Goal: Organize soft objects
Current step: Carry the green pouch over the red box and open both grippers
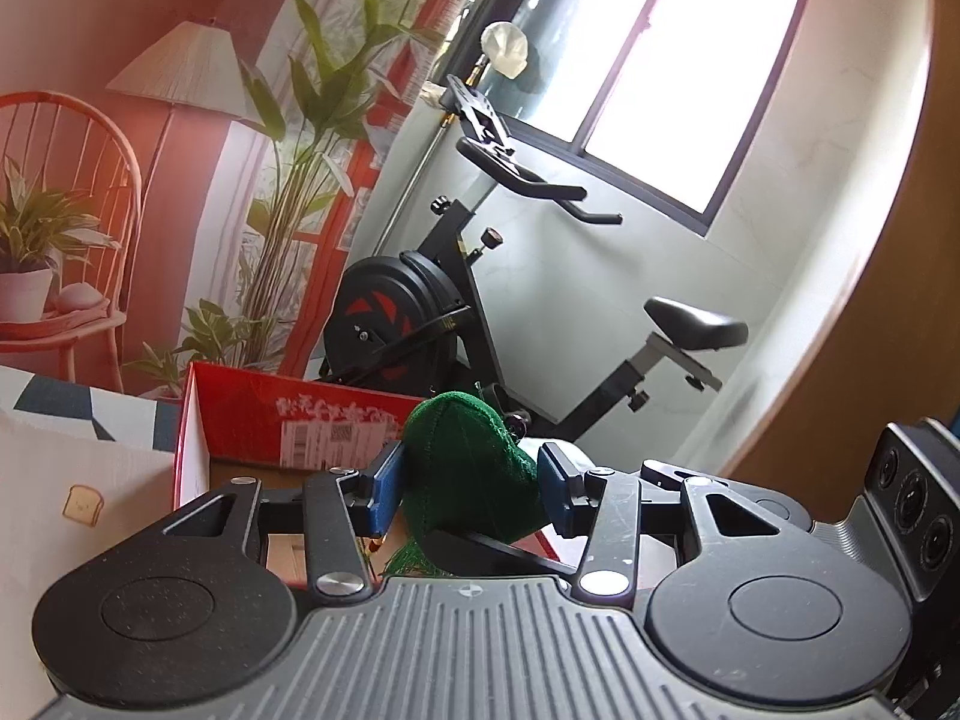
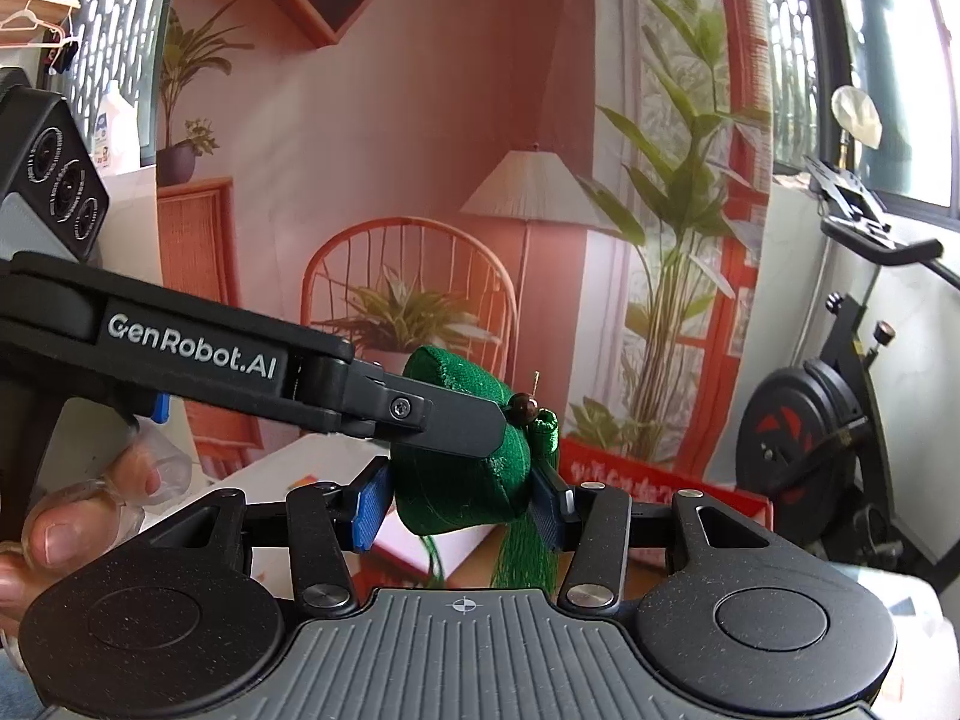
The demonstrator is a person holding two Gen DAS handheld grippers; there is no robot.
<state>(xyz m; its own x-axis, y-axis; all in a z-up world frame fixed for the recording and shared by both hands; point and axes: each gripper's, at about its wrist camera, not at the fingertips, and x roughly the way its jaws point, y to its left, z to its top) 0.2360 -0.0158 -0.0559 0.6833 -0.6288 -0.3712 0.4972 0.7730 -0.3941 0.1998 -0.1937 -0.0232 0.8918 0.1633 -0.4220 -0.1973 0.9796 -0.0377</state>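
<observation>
A green fabric pouch (image 1: 462, 468) with a green tassel and a brown bead (image 2: 523, 408) is held in the air between both grippers. My left gripper (image 1: 471, 483) has its blue pads against the pouch's two sides. My right gripper (image 2: 459, 495) is also shut on the pouch (image 2: 462, 480), and the left gripper's black finger (image 2: 444, 420) crosses over it from the left. The tassel (image 2: 528, 552) hangs down between the right fingers. A red cardboard box (image 1: 288, 420) stands open just behind and below the pouch.
A black exercise bike (image 1: 420, 312) stands behind the box by the window. A printed backdrop with chair, lamp and plants (image 2: 420, 240) fills the wall. A white cloth with a toast print (image 1: 84, 504) lies at the left. A bare hand (image 2: 72, 528) holds the left gripper.
</observation>
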